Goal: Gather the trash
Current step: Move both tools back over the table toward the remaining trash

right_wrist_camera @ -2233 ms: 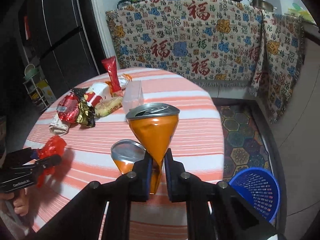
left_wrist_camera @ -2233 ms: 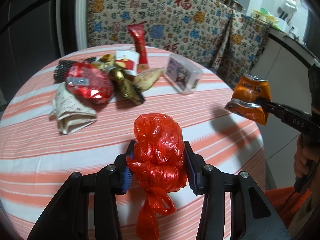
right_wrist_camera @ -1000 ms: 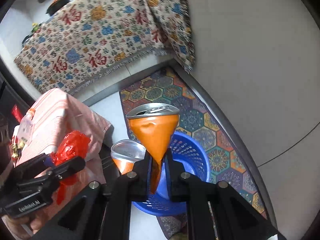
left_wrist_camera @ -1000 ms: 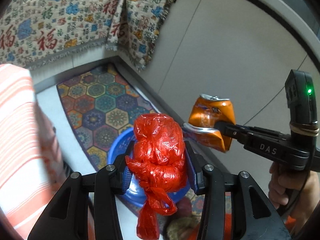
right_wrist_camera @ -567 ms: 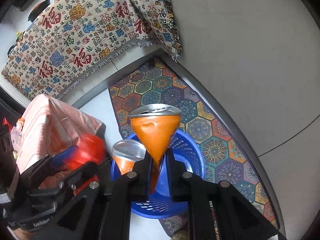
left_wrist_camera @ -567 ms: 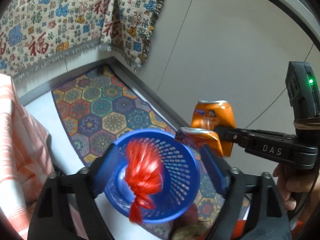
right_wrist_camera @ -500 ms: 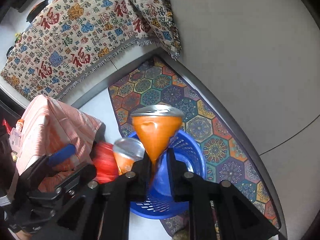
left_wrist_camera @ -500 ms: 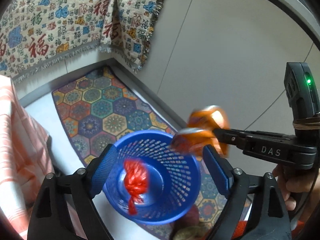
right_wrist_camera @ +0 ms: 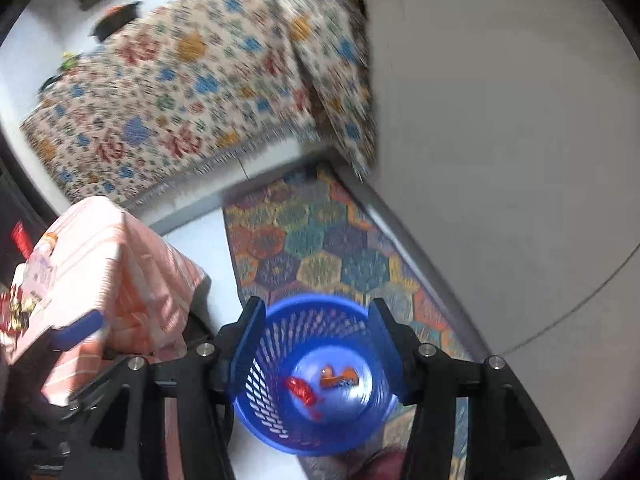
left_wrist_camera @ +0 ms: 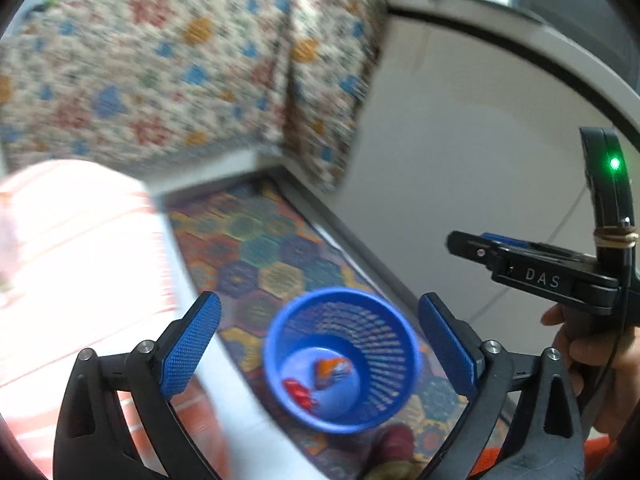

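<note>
A blue mesh trash basket stands on the floor below both grippers. At its bottom lie the red plastic bag and the crushed orange can. My left gripper hangs above the basket, its jaws opening wide with nothing between the blue pads. My right gripper is also over the basket, jaws opening and empty; in the left wrist view the right gripper shows at the right, held by a hand.
The table with the pink striped cloth stands to the left, wrappers lying on it. A patterned hexagon rug covers the floor under the basket. A white cabinet wall rises on the right, a patterned cloth behind.
Both grippers let go: the red bag and then the orange can dropped into the blue basket. Both sets of jaws opened, and the left gripper lifted and drew back.
</note>
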